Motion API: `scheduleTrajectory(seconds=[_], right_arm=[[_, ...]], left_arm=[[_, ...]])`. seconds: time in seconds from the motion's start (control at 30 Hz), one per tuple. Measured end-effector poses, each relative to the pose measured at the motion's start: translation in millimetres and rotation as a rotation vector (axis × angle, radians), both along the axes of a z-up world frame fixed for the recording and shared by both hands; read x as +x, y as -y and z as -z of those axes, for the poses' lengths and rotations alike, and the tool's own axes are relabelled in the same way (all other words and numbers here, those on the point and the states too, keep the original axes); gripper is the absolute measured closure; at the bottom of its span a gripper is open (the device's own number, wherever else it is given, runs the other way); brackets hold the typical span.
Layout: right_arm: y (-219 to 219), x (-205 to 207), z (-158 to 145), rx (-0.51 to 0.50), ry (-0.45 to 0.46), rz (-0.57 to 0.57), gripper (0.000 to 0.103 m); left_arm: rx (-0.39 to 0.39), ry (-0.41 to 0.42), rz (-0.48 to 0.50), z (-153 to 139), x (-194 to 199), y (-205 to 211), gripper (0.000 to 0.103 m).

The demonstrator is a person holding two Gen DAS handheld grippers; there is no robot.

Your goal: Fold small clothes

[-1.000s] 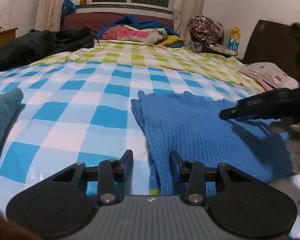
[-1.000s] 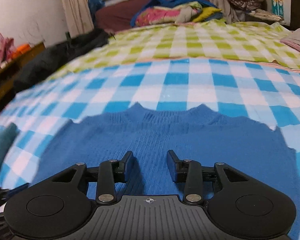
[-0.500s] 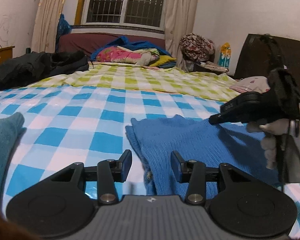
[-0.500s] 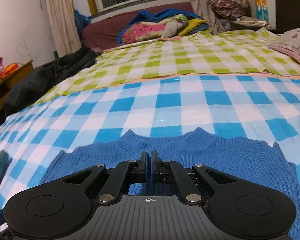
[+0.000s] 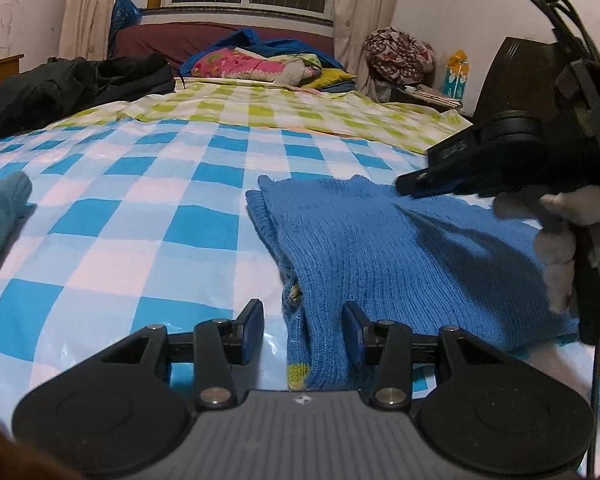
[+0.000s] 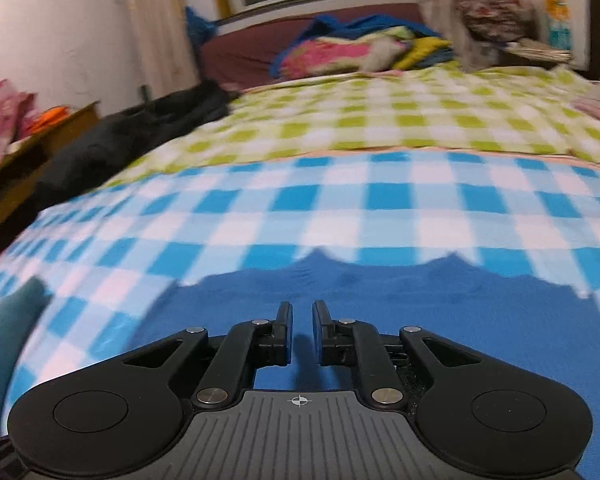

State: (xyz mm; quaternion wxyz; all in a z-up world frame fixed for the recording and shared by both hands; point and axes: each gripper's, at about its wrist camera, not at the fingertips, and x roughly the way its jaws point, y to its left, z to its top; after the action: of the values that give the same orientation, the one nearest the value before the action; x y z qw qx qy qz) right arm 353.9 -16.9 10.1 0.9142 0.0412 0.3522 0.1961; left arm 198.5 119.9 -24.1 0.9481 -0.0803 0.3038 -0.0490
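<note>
A blue knit sweater (image 5: 400,248) lies flat on the blue-checked sheet (image 5: 140,208), its neck toward the far side. My left gripper (image 5: 302,320) is open at the sweater's near left edge. A folded strip with a yellow-green cuff runs between its fingers, and neither pad presses it. My right gripper (image 6: 302,322) hovers over the sweater (image 6: 420,320) with a narrow gap between its jaws, which are opening with nothing between them. From the left wrist view, the right gripper (image 5: 404,186) hangs above the sweater's far right part, held by a hand (image 5: 560,240).
A teal cloth (image 5: 0,208) lies at the left edge of the bed. Beyond the blue checks is a green-checked sheet (image 5: 280,112), with black clothes (image 5: 72,84) at the far left and a bedding pile (image 5: 260,64) under the window. Dark furniture (image 5: 512,64) stands at the right.
The right gripper's jaws went from wide apart to shut, then parted a little, and it rose off the sweater. The left gripper kept its opening over the sweater's edge.
</note>
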Motion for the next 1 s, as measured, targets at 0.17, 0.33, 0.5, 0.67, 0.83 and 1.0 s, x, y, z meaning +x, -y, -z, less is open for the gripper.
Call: scheduleTrajectory(seconds=[0.17,0.33,0.5,0.67,0.83,1.0], right_arm=[[-19.4,13.2,25.8,-0.053,-0.061,-0.014,0.090],[0.5,1.2,6.5,0.021,-0.031,0.009,0.088],[38.2,-6.0,3.5,0.025,-0.042,0.074,0.086],[76.2,-20.4,7.9,0.024,-0.076,0.120,0.086],[127.0,-54.8,-6.9,0.118,-0.027,0.164,0.083],[178.2,-78.2,4.2,0.188,-0.051,0.243,0.078]], left_arm=[[0.008,0.011,-0.007,-3.7,-0.8,-2.0,0.055],[0.024,0.050,-0.019,-12.2,-5.5,-1.6,0.055],[0.099,0.112,-0.001,-22.6,-16.7,15.7,0.055],[0.179,0.158,0.060,-32.6,-28.6,47.5,0.055],[0.267,0.203,0.159,-38.5,-40.7,91.0,0.048],[0.305,0.188,0.265,-34.0,-39.7,136.6,0.047]])
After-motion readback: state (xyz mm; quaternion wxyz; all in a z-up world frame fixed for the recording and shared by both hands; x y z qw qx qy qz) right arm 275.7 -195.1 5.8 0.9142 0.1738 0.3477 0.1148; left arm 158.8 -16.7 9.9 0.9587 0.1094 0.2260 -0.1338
